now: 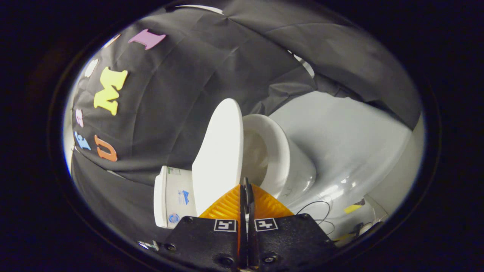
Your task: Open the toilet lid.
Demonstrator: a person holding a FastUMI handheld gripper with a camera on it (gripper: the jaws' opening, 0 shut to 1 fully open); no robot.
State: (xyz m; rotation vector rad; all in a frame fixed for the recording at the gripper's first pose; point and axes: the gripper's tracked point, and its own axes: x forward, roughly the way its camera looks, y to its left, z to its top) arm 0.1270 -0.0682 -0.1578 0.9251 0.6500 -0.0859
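Lid (219, 158) of the toilet stands already raised, just ahead of the gripper (246, 185) and a little to its left. It leans back toward the tank (172, 196), which sits further left, beyond the lid. To the right of the lid I see the open bowl (278, 155) with its rim free.

The two fingers are pressed together, with no gap between them, and they hold nothing. Their tips are very near the lower edge of the lid; whether they touch it I cannot tell from here.

My judgement: the lifting step looks nearly finished or finished. The lid seems past the upright, so it should stay up by its own weight. The next move, I think, calls only for a soft check that the lid rests against the tank, then a straight pull back of the gripper, away from the lid edge.

About room: behind the gripper and to its right the pale floor (340, 136) is open, with some thin cables (317, 207) lying near the right finger. The black cloth wall (181, 94) hangs close beyond the lid and the tank, so there is little space to push further forward. The bowl rim is close on the right side of the tips.
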